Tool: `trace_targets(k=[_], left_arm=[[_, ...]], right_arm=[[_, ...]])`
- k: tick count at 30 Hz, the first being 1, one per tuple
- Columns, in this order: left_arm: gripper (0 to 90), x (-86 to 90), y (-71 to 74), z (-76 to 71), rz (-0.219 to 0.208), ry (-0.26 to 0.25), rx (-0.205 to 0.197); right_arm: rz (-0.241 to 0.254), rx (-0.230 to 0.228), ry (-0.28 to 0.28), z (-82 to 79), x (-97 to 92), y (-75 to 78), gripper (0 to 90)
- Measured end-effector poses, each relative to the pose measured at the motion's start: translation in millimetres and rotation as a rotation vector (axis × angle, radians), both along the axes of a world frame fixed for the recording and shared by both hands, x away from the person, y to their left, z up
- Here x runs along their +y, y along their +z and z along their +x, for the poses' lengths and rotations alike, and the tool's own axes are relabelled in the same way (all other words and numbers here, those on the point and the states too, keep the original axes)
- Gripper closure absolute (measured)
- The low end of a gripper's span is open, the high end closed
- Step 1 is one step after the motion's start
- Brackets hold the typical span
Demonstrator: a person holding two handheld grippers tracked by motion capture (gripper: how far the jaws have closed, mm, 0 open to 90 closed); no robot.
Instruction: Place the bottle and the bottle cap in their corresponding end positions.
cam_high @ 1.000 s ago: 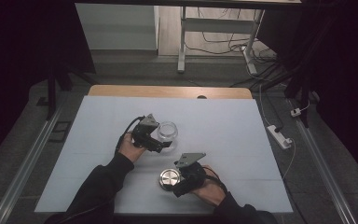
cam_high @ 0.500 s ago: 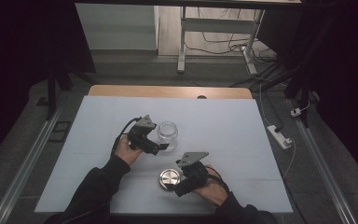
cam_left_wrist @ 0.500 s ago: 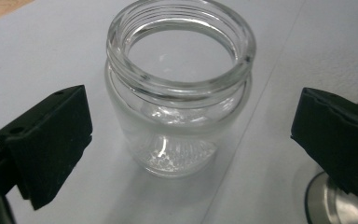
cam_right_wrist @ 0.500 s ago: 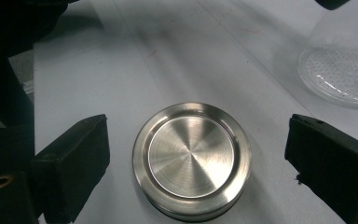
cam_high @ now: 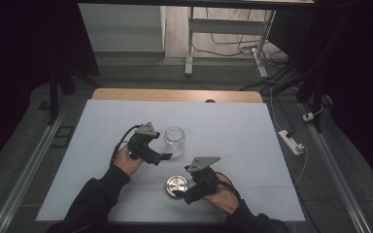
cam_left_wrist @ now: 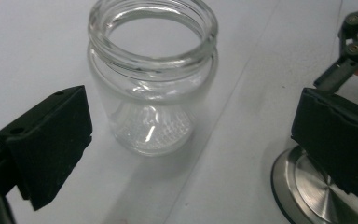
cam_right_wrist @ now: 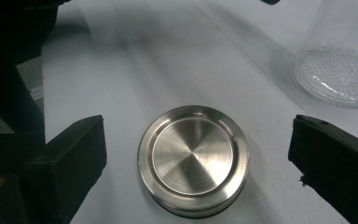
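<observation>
— High view first: what is seen nearest the person's side of the table (cam_high: 252, 145)?

— Two dark sleeves are seen coming in from the bottom edge. The right hand-held gripper (cam_high: 183, 193) is held low over the white table, with its jaws spread wide to either side of a round metal lid (cam_high: 177, 185). The lid is lying flat, and no contact with either jaw can be made out.

— Is that borne out in the right gripper view?

— It is. The metal lid (cam_right_wrist: 193, 159) is seen lying between the two black jaws with clear table surface on both sides, so nothing is gripped. The base of a glass jar (cam_right_wrist: 338, 77) is seen farther off at the upper right.

— And beyond the lid?

— The left hand-held gripper (cam_high: 167, 156) is held a little farther from the person, just beside the glass jar (cam_high: 174, 141). In the left gripper view its jaws are seen spread wide and empty, with the glass jar (cam_left_wrist: 153, 77) standing upright and uncapped between them, nearer the left-hand jaw, though untouched. The metal lid (cam_left_wrist: 307, 186) is partly hidden behind the right-hand jaw, and part of the right hand-held gripper (cam_left_wrist: 349, 51) is seen at the upper right corner.

— What is seen farthest off?

— A wooden strip (cam_high: 175, 94) is seen along the table's far edge, then the floor with cables (cam_high: 233, 48), and a white power strip (cam_high: 291, 141) just off the table's right side.
</observation>
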State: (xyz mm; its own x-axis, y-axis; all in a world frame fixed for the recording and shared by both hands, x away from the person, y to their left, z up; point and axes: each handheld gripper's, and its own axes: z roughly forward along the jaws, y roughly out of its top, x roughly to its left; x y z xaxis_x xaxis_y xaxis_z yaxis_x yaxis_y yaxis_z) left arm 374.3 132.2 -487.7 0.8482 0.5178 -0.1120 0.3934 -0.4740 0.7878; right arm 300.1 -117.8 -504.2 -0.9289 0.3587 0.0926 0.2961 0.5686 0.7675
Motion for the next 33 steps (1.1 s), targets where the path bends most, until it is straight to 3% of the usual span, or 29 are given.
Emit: trace_targets(k=[8,15,33], left_arm=[[0.0,3.7,0.5,-10.4,-0.021,-0.01,0.011],[0.0,10.1,3.2,-20.1,-0.074,-0.017,0.038],[0.0,23.0,8.8,-50.2,-0.093,-0.028,0.028]], right_arm=[[0.005,0.003,-0.012,0.9,-4.4,3.7,2.5],[0.006,-0.005,-0.032,1.9,-7.6,5.6,1.1],[0.007,-0.025,-0.061,2.6,-17.9,13.7,0.0]])
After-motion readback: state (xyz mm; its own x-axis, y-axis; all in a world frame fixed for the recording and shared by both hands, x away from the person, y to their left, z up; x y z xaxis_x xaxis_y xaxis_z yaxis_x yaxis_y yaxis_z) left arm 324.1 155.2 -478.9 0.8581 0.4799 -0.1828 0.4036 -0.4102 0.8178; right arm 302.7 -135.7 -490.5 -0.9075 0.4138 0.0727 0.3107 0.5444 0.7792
